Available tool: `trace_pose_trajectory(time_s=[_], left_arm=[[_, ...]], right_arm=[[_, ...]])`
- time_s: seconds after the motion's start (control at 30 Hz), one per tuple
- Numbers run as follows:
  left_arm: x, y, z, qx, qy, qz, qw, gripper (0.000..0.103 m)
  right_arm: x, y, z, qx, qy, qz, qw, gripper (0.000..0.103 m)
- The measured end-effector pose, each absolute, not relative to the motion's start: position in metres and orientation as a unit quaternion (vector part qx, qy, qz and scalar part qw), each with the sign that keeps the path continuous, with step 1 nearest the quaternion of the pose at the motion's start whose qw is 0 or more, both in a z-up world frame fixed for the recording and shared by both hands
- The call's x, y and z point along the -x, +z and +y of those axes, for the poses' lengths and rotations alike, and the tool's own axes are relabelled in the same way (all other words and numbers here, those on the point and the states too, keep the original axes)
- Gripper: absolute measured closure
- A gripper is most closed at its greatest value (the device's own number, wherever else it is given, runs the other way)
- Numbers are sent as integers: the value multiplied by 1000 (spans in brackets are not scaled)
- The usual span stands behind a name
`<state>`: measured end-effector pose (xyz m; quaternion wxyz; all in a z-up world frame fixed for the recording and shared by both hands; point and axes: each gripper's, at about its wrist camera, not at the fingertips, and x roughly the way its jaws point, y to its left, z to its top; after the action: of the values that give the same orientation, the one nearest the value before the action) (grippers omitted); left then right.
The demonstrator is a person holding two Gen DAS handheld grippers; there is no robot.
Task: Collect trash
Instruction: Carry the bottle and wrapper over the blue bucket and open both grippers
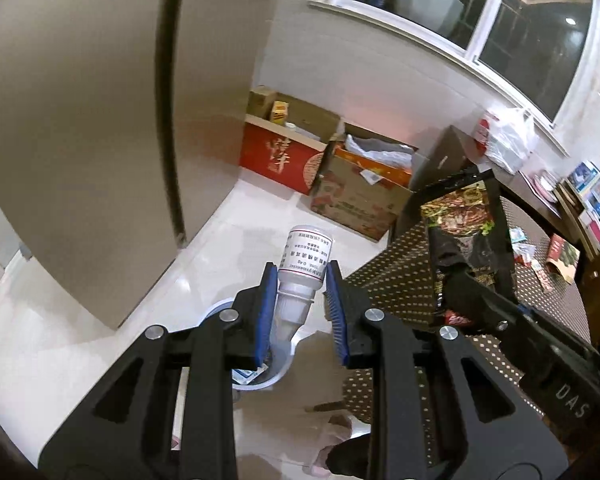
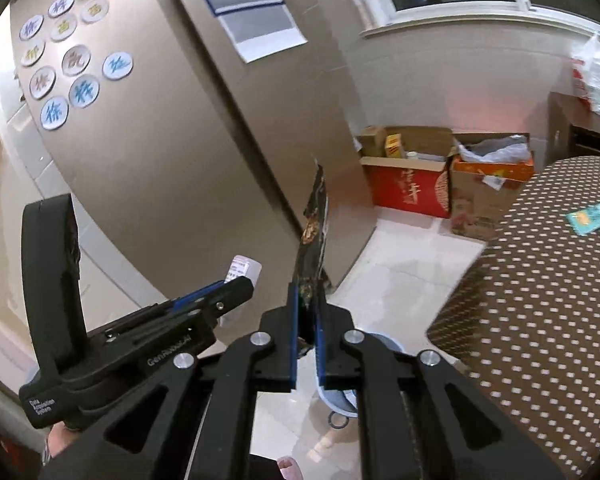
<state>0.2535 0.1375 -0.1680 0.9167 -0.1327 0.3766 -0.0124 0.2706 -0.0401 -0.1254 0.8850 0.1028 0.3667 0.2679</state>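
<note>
My left gripper [image 1: 302,276] is shut on a small white plastic bottle [image 1: 305,268] with a printed label, held upside down above a pale blue-rimmed trash bin [image 1: 278,376] on the floor. The bottle also shows in the right wrist view [image 2: 245,269], beside the left gripper [image 2: 236,286]. My right gripper [image 2: 306,300] is shut on a dark printed snack wrapper [image 2: 313,224], held edge-on and upright above the bin [image 2: 340,400]. The wrapper also shows in the left wrist view [image 1: 464,232], with the right gripper [image 1: 472,292] below it.
A table with a brown dotted cloth [image 2: 540,300] stands at right, with wrappers [image 2: 598,216] on it. Cardboard boxes [image 1: 364,188] and a red box [image 2: 410,188] stand by the wall under the window. A tall beige fridge [image 1: 80,120] stands at left.
</note>
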Motion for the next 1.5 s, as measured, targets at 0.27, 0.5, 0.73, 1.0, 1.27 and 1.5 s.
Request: trace_pose_trajectory(time_s=[0.27,0.5,0.73,1.0,1.27,1.5], left_arm=[[-259,-182,161,139,15,385,912,78],[-271,-202,179,143,39,407,901,78],[-275,-207,178,144,31,411,900,78],[-272,-200,173,135,22,405,904,78],[-272,-195,167,125,16,401,907,78],[-286,-188,158,108,25,404,908,71]], right_arm=[[-291,-146,-6,-94,273,377,880,93],[-316,-178,8,-73,251,392,882,67],[-309,-179,3,-62,246,389,886,63],[-297,-164,-11,-56,229,367,900,57],[-289,-152,-23,-57,210,346,913,53],[-284,-138,-38,-71,194,317,926,50]])
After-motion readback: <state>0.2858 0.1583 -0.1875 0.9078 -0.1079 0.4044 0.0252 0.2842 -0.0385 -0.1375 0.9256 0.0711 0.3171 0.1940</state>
